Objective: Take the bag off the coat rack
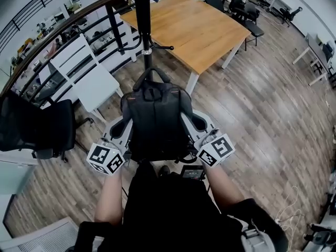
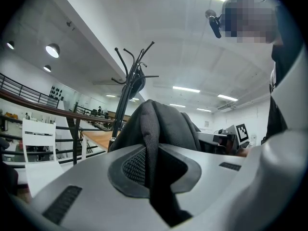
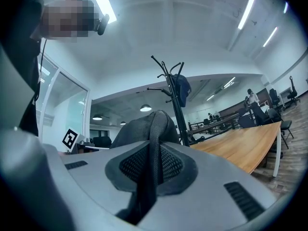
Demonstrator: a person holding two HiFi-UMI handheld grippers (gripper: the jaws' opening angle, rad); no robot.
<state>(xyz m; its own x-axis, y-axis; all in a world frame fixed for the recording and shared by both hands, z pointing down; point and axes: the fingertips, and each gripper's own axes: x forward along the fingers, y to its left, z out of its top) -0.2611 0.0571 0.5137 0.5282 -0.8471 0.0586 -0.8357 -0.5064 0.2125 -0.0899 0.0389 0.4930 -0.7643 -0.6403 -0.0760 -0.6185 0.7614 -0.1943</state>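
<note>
Black fabric bag (image 1: 155, 121) looks soft, floppy, moderately heavy; left gripper (image 1: 123, 126) and right gripper (image 1: 197, 123) each clamped on a strap (image 2: 151, 143) near coat rack (image 1: 143, 28), straps seem best hold

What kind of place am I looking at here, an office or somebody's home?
Most likely an open-plan office, perhaps on an upper level: a long wooden table with black swivel chairs beside it, a railing along one side, and strip lights on the ceiling.

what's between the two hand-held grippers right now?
The black backpack. The head view shows it filling the gap, with the left hand-held gripper and the right hand-held gripper each clamped on it.
</note>
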